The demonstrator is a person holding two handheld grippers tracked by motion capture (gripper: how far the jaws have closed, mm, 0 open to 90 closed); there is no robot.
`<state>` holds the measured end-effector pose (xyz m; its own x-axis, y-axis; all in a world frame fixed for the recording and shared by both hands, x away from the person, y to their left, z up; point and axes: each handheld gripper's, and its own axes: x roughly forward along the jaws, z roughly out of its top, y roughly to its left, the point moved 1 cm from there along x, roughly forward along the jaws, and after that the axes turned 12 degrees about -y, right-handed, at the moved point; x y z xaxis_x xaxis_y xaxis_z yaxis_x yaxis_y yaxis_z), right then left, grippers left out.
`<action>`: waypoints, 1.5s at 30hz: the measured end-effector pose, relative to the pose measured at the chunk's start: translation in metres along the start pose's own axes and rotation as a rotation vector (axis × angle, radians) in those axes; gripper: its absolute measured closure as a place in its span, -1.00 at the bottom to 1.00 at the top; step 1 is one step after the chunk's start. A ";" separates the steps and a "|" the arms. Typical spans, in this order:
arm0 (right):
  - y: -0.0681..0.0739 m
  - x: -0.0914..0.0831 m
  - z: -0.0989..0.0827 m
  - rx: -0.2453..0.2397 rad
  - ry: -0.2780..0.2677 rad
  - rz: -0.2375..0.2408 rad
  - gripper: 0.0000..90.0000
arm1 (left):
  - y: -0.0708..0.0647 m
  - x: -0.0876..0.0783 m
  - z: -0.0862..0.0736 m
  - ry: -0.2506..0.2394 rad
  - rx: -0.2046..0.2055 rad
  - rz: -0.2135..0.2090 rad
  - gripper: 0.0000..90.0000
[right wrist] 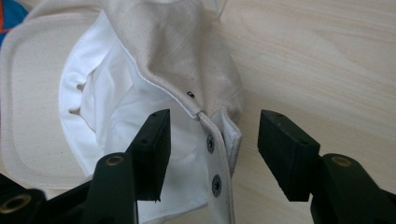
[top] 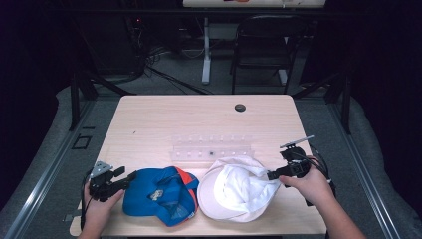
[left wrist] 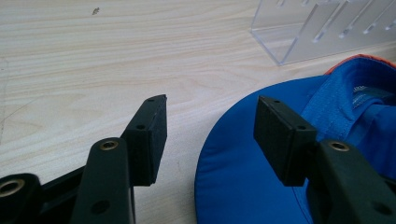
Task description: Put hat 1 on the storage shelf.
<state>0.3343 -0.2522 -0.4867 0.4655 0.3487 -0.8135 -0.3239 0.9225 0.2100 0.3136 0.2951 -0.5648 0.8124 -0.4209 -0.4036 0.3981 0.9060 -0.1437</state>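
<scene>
- Nearest the table's front edge, the person's two hands are coming in low, each one gripping a handheld tool; the left gripper (top: 130,176) is hovering at the left rim of the blue cap (top: 158,195), its jaws standing wide apart with nothing between them; in the left gripper view the right-hand jaw is sitting over the blue brim (left wrist: 243,186) while the other is hanging over bare wood, so I judge it is lining up to pinch that brim edge.
- The right gripper (top: 270,175) is poised at the right side of the white cap (top: 234,191); its jaws are likewise spread wide and gripping nothing; in the right gripper view they are straddling the cap's back strap (right wrist: 219,154) with its snap studs, which looks like the chosen pinching spot since it is the thinnest, stiffest bit of fabric there.
- Both caps are lying side by side near the front of the wooden table (top: 164,117), touching or nearly so, the white one upturned with its lining showing; the blue cap is showing an orange edge towards the middle.
- Just beyond the caps, a clear acrylic rack (top: 211,148) with slots is standing; I am guessing the caps are headed there or are simply being tidied.
- Farther off, a dark cable hole (top: 240,107) is sitting near the far edge; beyond the table a folding chair (top: 263,42) is standing in shadow.
</scene>
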 end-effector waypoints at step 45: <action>0.025 -0.012 0.026 0.068 0.227 -0.089 0.77 | 0.002 -0.001 0.000 -0.008 -0.001 0.004 0.00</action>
<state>0.3419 -0.2285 -0.4575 0.2900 0.2268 -0.9298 -0.2303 0.9595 0.1622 0.3137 0.2968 -0.5643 0.8173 -0.4177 -0.3969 0.3947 0.9077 -0.1426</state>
